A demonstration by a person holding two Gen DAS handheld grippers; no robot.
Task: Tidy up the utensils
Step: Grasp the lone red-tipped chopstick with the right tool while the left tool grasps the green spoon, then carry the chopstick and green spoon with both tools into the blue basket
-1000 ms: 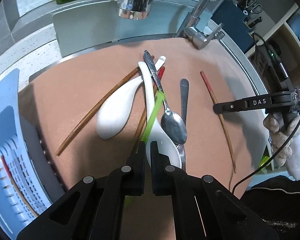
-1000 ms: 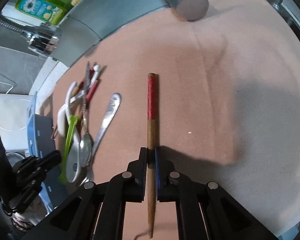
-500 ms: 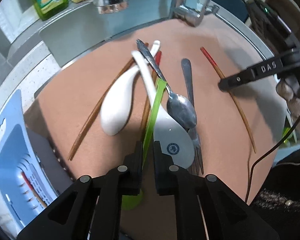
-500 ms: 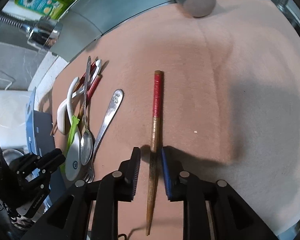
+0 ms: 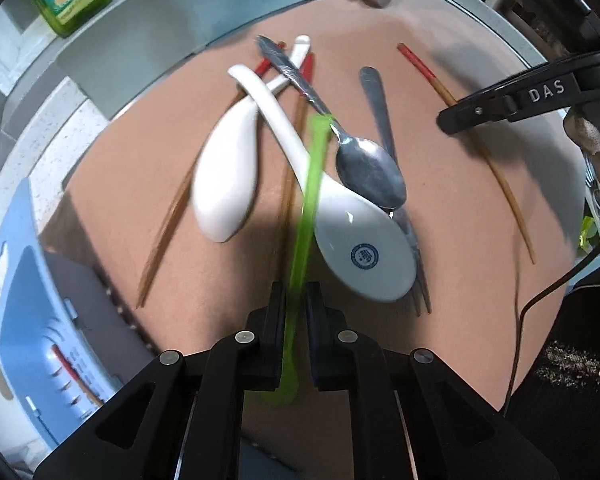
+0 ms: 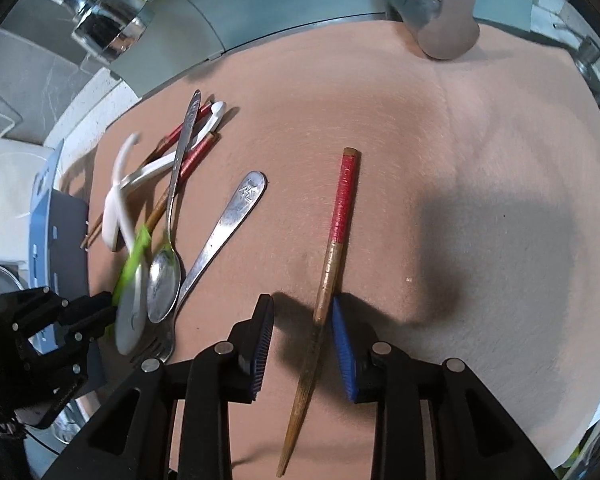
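Green plastic utensil (image 5: 310,200) sits pinched in our left gripper (image 5: 293,304), angled over the pile of spoons (image 5: 356,240) mid-mat (image 6: 440,160). Open mat lies right of the pile. Our right gripper (image 6: 302,344) spreads wide around the red-tipped chopstick (image 6: 332,248), its right pad (image 6: 344,356) touching it.

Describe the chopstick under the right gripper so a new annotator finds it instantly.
Start at the tan mat over the sink. The utensil pile lies on its left side; the lone chopstick lies apart to the right, between the open fingers of the right gripper. It is the only red-wrapped chopstick with nothing crossing it.
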